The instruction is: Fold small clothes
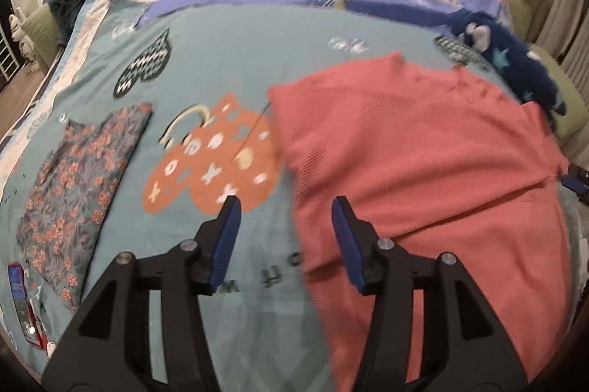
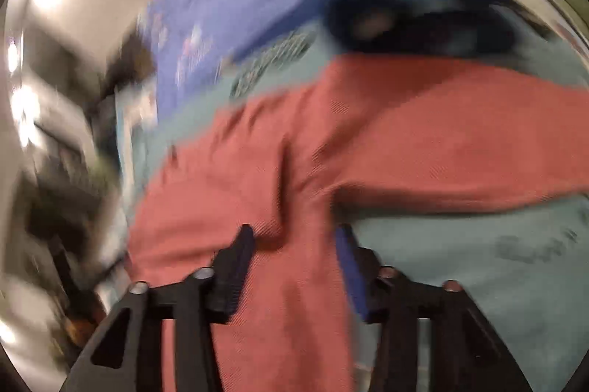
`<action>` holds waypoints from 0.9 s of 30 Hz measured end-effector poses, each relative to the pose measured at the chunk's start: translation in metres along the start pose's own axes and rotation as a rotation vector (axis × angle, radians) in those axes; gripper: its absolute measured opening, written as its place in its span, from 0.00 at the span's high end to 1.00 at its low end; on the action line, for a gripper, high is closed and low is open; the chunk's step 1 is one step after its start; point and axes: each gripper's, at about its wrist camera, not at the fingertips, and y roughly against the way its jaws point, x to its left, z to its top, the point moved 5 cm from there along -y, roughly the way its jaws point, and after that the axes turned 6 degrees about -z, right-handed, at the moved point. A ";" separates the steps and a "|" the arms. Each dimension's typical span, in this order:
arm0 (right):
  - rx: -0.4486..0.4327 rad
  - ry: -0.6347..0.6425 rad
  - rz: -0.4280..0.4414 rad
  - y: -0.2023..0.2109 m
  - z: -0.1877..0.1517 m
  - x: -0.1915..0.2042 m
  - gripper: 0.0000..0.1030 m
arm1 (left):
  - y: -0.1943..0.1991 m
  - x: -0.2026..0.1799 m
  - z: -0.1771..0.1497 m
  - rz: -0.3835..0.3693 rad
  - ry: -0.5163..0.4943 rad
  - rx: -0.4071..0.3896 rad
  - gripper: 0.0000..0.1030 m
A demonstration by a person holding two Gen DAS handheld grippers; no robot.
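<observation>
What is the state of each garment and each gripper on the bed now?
Coral shirt: spread flat on the teal blanket, not yet folded.
Floral garment: folded, lying flat at the left.
Dark blue starred garment: crumpled in a heap at the far right.
Left gripper: open, empty, above the shirt's left edge.
Right gripper: open, over the shirt, gripping nothing.

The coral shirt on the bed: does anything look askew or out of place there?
The coral shirt lies spread but crooked, its sleeve sticking out sideways, not yet folded. A dark blue starred garment is bunched at its far corner. The floral garment lies flat and folded. Nothing looks damaged.
</observation>
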 end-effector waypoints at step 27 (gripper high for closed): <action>-0.429 -0.751 0.028 0.078 0.053 -0.243 0.96 | -0.047 -0.146 0.042 -0.215 -0.076 0.024 0.48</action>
